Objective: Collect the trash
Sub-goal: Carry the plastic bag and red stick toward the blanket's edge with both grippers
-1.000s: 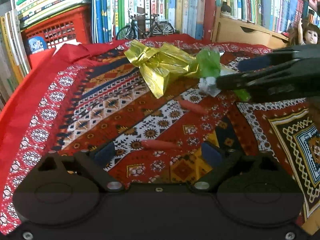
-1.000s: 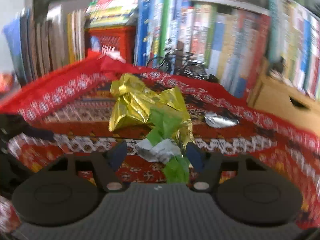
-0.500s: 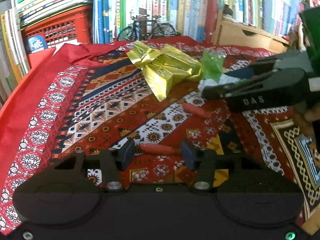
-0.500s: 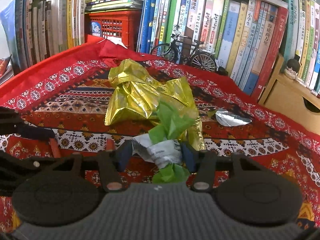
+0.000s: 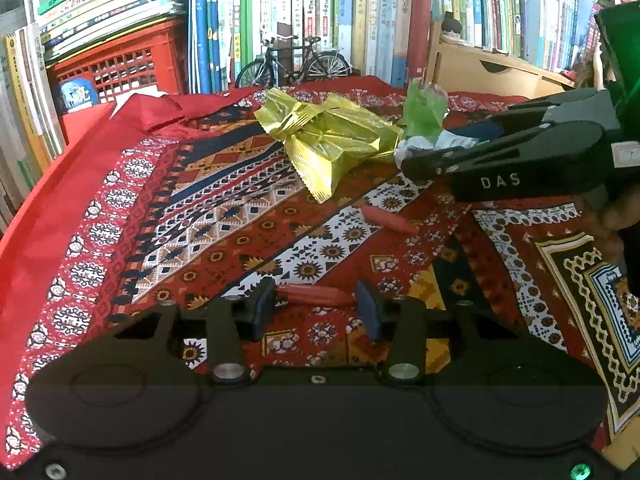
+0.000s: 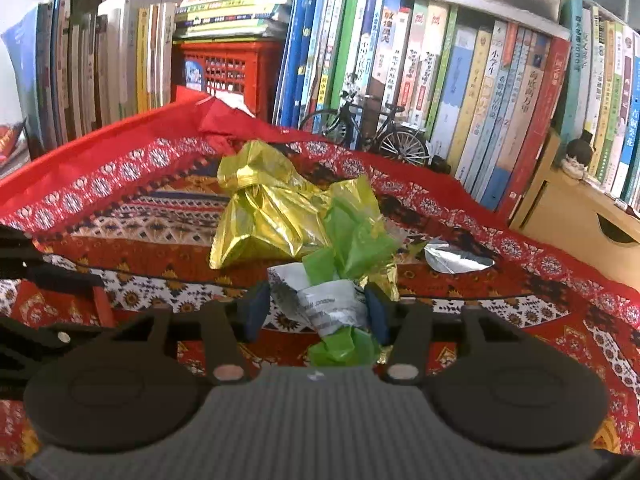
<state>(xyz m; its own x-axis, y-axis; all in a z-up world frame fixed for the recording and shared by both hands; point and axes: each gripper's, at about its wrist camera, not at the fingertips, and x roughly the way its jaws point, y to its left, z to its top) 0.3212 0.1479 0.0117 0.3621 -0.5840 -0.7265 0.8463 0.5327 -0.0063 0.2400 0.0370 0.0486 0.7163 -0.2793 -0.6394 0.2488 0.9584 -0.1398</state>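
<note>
A small red wrapper (image 5: 316, 296) lies on the patterned cloth (image 5: 200, 216), and my left gripper (image 5: 316, 310) is shut on it, a pad at each end. My right gripper (image 6: 316, 312) is shut on a crumpled green and white wrapper (image 6: 336, 304). In the left wrist view the right gripper (image 5: 412, 160) reaches in from the right and holds that green and white wrapper (image 5: 424, 112) against a large gold foil wrapper (image 5: 328, 140). The gold foil wrapper (image 6: 272, 216) sits just beyond the right fingers. A second red wrapper (image 5: 388, 218) lies between the two grippers.
A silver foil scrap (image 6: 456, 260) lies to the right of the gold wrapper. Behind the cloth stand rows of books, a red crate (image 5: 116, 76), a model bicycle (image 5: 292, 64) and a wooden drawer box (image 5: 492, 72). A person's hand (image 5: 624, 216) grips the right tool.
Both grippers have narrowed from wide open. The left closed onto the red wrapper. The right closed on the green and white wrapper and moved slightly toward the gold foil.
</note>
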